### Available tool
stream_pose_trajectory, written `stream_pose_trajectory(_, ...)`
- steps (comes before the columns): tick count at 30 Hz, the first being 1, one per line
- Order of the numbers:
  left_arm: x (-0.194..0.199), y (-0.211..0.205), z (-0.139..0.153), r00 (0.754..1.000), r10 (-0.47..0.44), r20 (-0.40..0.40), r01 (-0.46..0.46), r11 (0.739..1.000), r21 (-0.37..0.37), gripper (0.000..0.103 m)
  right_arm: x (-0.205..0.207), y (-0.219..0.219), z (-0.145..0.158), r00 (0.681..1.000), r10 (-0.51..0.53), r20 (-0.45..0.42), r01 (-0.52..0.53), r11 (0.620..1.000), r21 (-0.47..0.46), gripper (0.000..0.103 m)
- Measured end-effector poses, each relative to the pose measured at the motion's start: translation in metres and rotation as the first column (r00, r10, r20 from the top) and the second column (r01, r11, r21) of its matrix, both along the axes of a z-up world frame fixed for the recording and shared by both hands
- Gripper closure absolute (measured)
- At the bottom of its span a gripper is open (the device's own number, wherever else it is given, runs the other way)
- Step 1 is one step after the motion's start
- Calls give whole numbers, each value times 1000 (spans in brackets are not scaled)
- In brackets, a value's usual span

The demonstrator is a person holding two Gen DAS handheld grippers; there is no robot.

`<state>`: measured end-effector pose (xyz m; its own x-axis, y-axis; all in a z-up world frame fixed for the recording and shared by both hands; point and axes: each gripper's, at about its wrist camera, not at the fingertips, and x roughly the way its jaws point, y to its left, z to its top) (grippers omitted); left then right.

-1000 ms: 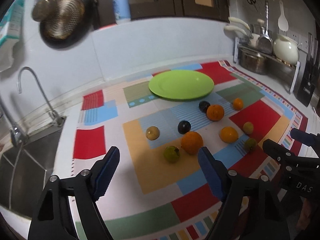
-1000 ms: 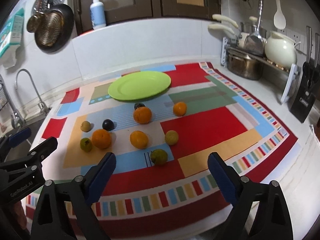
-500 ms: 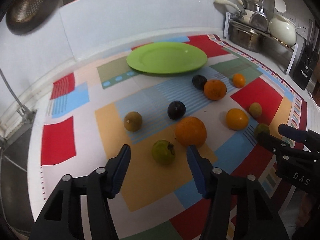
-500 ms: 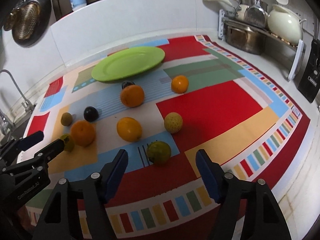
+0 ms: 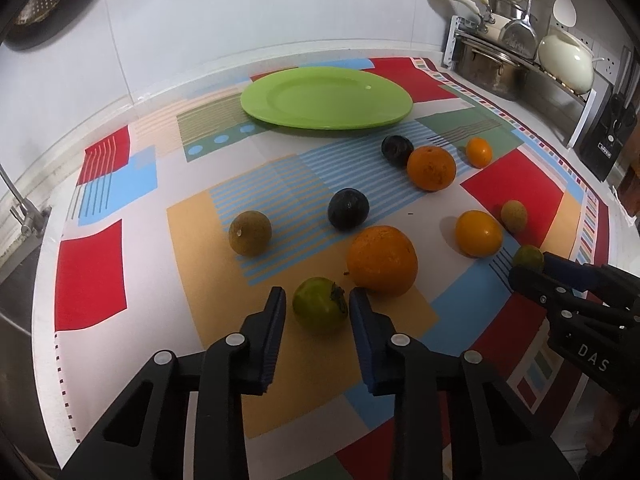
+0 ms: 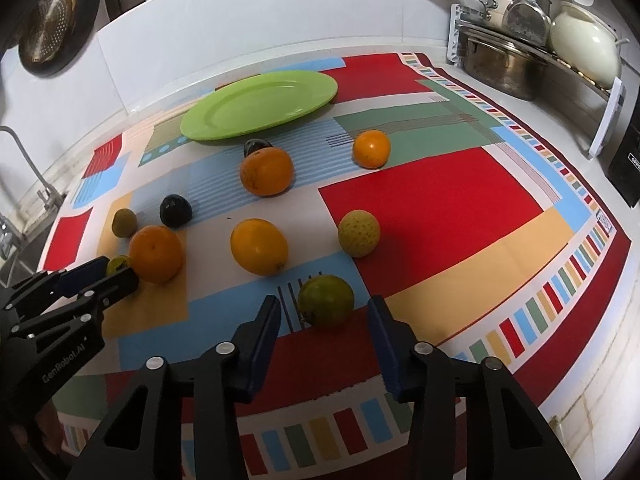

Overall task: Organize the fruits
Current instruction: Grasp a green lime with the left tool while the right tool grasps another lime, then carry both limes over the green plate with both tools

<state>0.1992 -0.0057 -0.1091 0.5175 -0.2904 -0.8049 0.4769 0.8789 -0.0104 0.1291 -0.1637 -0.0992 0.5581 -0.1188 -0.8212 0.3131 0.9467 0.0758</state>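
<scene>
Several fruits lie loose on a colourful mat, in front of an empty green plate. My left gripper points down at a small green fruit with a dark stalk, its blue pads against the fruit's two sides as the jaws close. The fruit rests on the mat beside a big orange. My right gripper straddles another green fruit; its jaws are closing, with a small gap still on each side. Each gripper also shows at the edge of the other's view.
Two dark plums, more oranges, a brownish fruit and a speckled yellow one lie around. A pot rack stands at the back right, a tap at the left.
Both grippers came down and closer to the mat, each over a green fruit. Both pairs of jaws narrowed from wide apart, the left onto its fruit, the right nearly so.
</scene>
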Motion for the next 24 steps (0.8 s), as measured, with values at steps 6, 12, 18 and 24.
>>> stream_pose_trajectory(6,0,1,-1,1000,-11,2,11,1000,-6,74,2,-1,-4,1000,3,-14,-3,1000,-4,70)
stream_pose_trajectory(12,-2,2,2,1000,-28,11,28,1000,-5,74,1,0,-1,1000,1,-9,-1,1000,-7,73)
stream_pose_trajectory(18,-6,4,12,998,-54,31,54,998,-23,74,-3,6,12,999,25,31,-24,1000,-14,73)
stream_pose_trajectory(24,-12,2,27,997,-41,67,43,999,-30,74,-1,13,31,993,90,74,-87,996,-37,73)
